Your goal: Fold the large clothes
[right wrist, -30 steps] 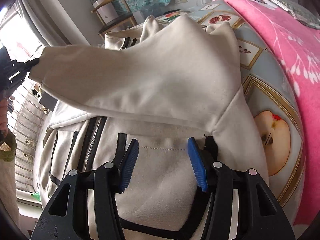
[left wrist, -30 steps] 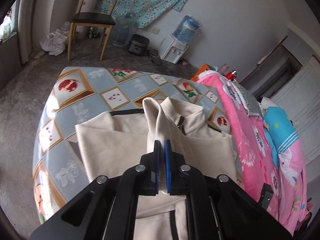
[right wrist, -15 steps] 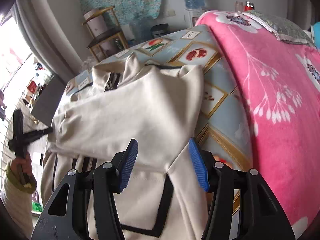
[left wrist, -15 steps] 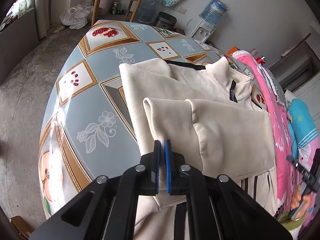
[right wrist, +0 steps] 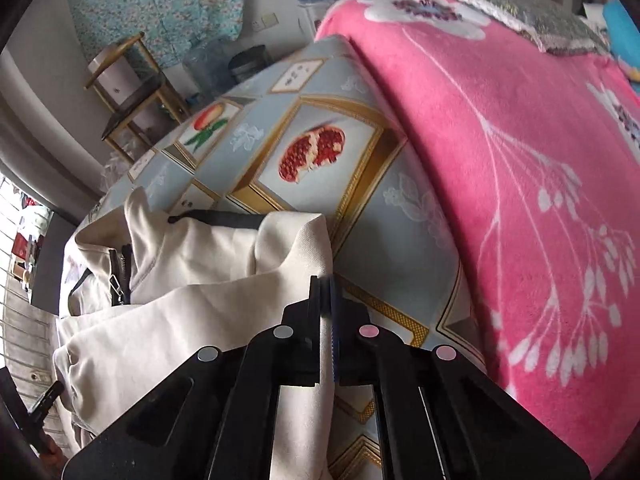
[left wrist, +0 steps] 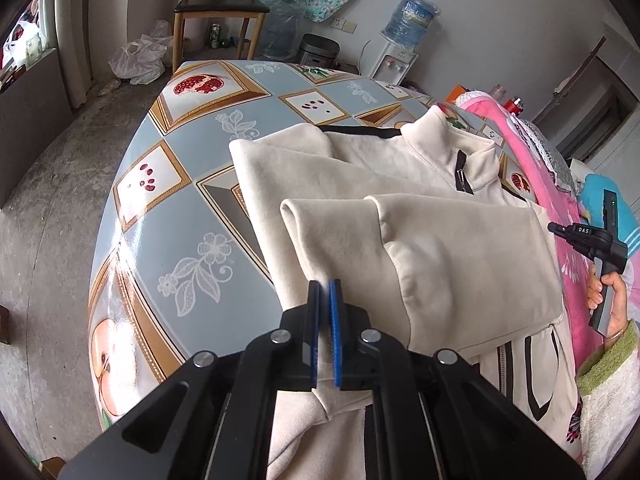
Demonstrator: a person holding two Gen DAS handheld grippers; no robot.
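A cream zip-up jacket (left wrist: 420, 184) with black trim lies on the table's patterned cloth (left wrist: 176, 216), collar toward the far side, one sleeve (left wrist: 440, 256) folded across its chest. My left gripper (left wrist: 324, 292) is shut on the jacket's near left edge. My right gripper (right wrist: 326, 288) is shut on the jacket's right side edge (right wrist: 296, 240), close above the table; it also shows in the left wrist view (left wrist: 596, 240), held in a hand.
A pink flowered blanket (right wrist: 520, 140) borders the table's right side. A wooden chair (left wrist: 216, 4), plastic bags and a water dispenser (left wrist: 400, 40) stand on the floor beyond the table's far end. The table's left edge drops to concrete floor.
The left gripper has laid the sleeve across the chest and drawn back to the near edge. The right gripper was open, and is now shut on the jacket's right edge.
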